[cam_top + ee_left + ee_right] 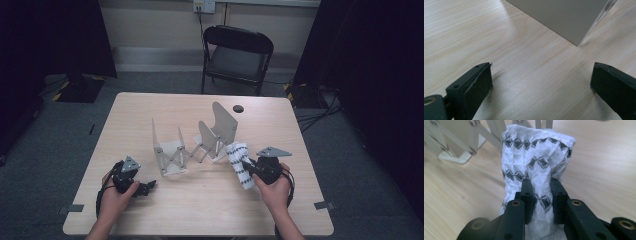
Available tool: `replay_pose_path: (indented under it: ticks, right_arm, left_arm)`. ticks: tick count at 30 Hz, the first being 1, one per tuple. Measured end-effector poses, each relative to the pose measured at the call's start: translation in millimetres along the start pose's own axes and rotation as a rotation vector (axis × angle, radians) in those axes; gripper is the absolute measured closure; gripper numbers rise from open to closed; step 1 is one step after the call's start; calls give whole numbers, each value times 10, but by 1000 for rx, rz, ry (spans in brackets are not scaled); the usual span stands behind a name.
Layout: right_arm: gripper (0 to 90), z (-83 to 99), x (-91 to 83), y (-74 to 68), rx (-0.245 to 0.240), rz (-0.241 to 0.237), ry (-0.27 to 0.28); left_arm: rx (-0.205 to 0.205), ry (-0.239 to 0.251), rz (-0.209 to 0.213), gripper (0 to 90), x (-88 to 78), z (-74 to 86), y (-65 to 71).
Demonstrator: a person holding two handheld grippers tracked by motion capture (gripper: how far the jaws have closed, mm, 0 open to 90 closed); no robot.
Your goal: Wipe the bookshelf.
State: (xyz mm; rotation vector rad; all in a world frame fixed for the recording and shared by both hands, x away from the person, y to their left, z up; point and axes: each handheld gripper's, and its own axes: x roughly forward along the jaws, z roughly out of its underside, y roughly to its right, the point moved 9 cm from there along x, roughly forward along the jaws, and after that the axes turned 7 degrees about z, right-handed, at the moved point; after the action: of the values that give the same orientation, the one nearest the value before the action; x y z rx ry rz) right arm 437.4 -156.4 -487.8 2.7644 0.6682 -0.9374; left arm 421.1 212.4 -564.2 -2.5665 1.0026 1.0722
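Two black fingers (526, 195) of the right gripper (541, 200) clamp the white, black-patterned woven cloth (536, 152) between them; lift evenly toward the grey folding metal rack (192, 142) beyond, while left gripper (541, 82) fingers rest apart.

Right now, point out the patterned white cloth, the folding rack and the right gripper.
patterned white cloth (536, 152), right gripper view, upper folded part.
folding rack (170, 154), high view, left base plate.
right gripper (541, 195), right gripper view, between the jaws pinching the cloth.
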Motion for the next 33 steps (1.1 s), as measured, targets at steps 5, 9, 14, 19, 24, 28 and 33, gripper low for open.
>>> replay_pose_path:
  ticks: [5, 9, 14, 19, 24, 28, 33]
  right_arm:
    - [758, -374, -238, 66, 6, 10, 99]
    - [758, -731, -324, 44, -33, 19, 160]
    - [757, -893, -146, -50, -78, 19, 148]
    - [758, -769, 35, -55, -42, 0, 132]
    - [760, -662, 99, -68, -67, 5, 114]
    - [760, -611, 125, -78, -75, 0, 108]
    - [761, -512, 178, -99, -79, -4, 87]
  left_arm:
    - [1, 0, -1, 34, 0, 0, 0]
    - [0, 0, 0, 34, 0, 0, 1]
    - [0, 0, 0, 33, 1, -1, 0]
    - [0, 0, 0, 33, 1, 0, 0]
    - [0, 0, 0, 33, 1, -1, 1]
    - [0, 0, -1, 33, 1, -1, 0]
    - [0, 0, -1, 33, 1, -1, 1]
